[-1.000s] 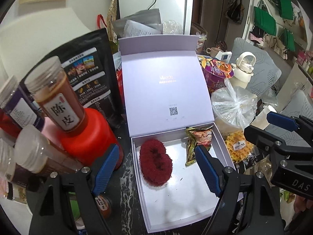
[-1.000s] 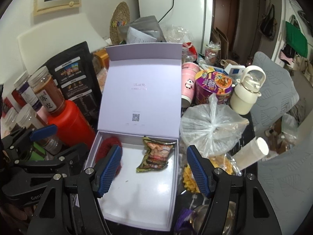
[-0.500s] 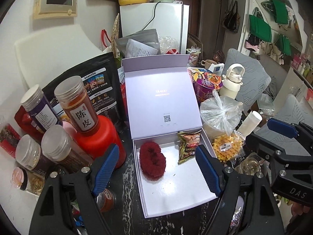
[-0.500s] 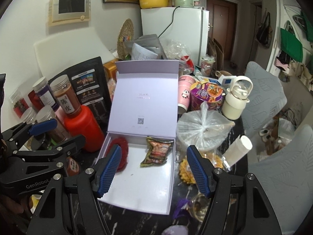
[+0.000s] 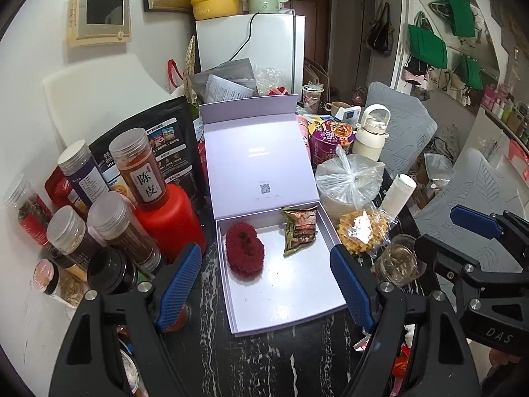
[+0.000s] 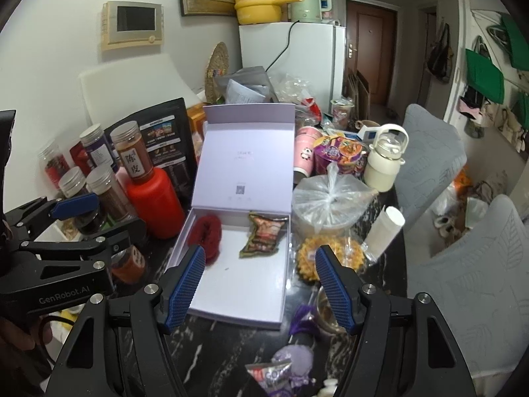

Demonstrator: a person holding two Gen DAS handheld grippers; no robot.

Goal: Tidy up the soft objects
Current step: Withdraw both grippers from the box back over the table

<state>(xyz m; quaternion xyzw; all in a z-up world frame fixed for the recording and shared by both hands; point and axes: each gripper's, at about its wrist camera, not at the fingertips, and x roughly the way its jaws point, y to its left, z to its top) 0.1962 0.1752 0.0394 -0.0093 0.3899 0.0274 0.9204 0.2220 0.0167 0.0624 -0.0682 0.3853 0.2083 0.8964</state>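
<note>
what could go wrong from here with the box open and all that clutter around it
1. The open box sits tight between the red bottle with a jar stacked on top and a bagged container; a sideways swing could topple them.
2. A small glass stands near the right gripper; it may get knocked.
3. The upright lid could fall shut on a reach.

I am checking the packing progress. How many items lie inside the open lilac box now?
2. A fuzzy red scrunchie lies at the left side of the lilac box, and a snack packet lies at the back right. Nothing seems hidden.
</note>
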